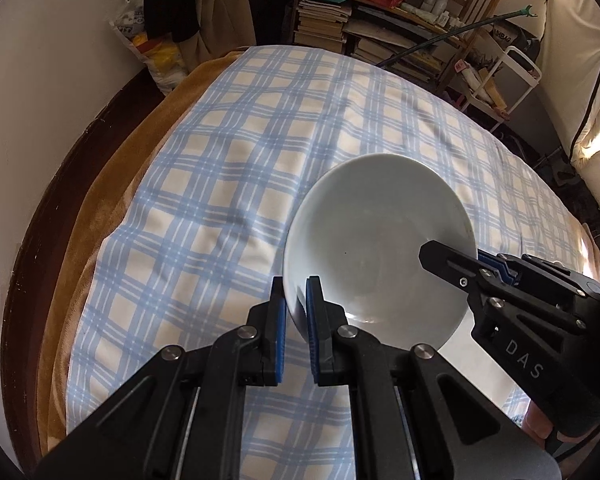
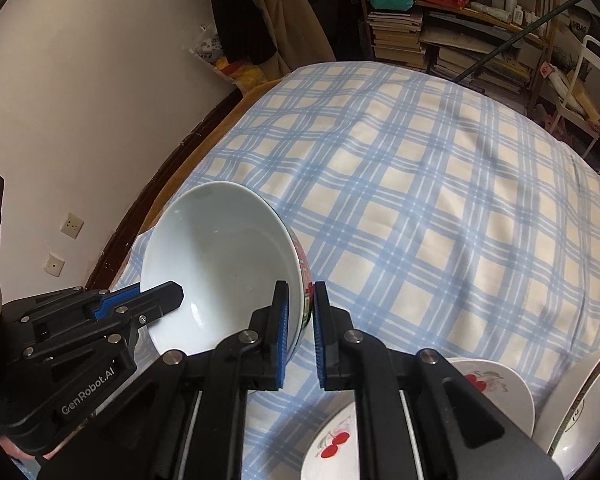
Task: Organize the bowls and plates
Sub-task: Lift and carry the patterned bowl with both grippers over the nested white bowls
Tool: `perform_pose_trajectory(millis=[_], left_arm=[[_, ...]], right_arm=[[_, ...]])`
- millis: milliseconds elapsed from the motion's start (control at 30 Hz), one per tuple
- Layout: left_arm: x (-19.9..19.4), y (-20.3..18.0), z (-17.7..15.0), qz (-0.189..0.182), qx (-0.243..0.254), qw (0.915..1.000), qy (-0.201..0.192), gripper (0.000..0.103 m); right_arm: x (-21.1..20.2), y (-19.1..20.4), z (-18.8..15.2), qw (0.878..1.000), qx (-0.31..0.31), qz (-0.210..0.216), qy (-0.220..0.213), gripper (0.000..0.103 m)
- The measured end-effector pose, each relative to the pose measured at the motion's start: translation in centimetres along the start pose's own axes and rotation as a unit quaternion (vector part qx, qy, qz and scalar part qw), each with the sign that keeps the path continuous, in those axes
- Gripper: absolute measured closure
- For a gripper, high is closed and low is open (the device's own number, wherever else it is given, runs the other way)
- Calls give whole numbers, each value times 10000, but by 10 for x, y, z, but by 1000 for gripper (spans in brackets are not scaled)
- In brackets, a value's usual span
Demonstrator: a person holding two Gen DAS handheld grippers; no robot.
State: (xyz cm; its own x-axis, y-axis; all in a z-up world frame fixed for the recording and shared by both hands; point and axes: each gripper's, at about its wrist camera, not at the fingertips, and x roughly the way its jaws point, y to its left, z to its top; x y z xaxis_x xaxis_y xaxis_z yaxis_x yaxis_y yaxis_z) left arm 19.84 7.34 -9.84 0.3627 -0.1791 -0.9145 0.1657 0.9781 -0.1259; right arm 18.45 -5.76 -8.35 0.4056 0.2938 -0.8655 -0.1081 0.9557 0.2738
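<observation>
A large white bowl with a red and green pattern on its outside hangs tilted above the blue plaid cloth. Both grippers hold it by the rim. My left gripper is shut on the rim's left side, one blue pad inside and one outside. My right gripper is shut on the opposite side of the rim. In the left wrist view the right gripper reaches in from the right. In the right wrist view the left gripper comes in from the left.
Plates with cherry prints and another white dish lie at the lower right in the right wrist view. The plaid cloth covers a bed against a white wall. Bookshelves and a white rack stand beyond it.
</observation>
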Motion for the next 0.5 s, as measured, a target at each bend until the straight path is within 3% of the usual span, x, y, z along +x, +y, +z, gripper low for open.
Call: perform_pose_trajectory(millis=[500], left_arm=[[-38, -94, -10, -138, 516, 9984, -166, 93]], right_arm=[[-82, -60, -27, 9982, 393, -175, -407, 91]])
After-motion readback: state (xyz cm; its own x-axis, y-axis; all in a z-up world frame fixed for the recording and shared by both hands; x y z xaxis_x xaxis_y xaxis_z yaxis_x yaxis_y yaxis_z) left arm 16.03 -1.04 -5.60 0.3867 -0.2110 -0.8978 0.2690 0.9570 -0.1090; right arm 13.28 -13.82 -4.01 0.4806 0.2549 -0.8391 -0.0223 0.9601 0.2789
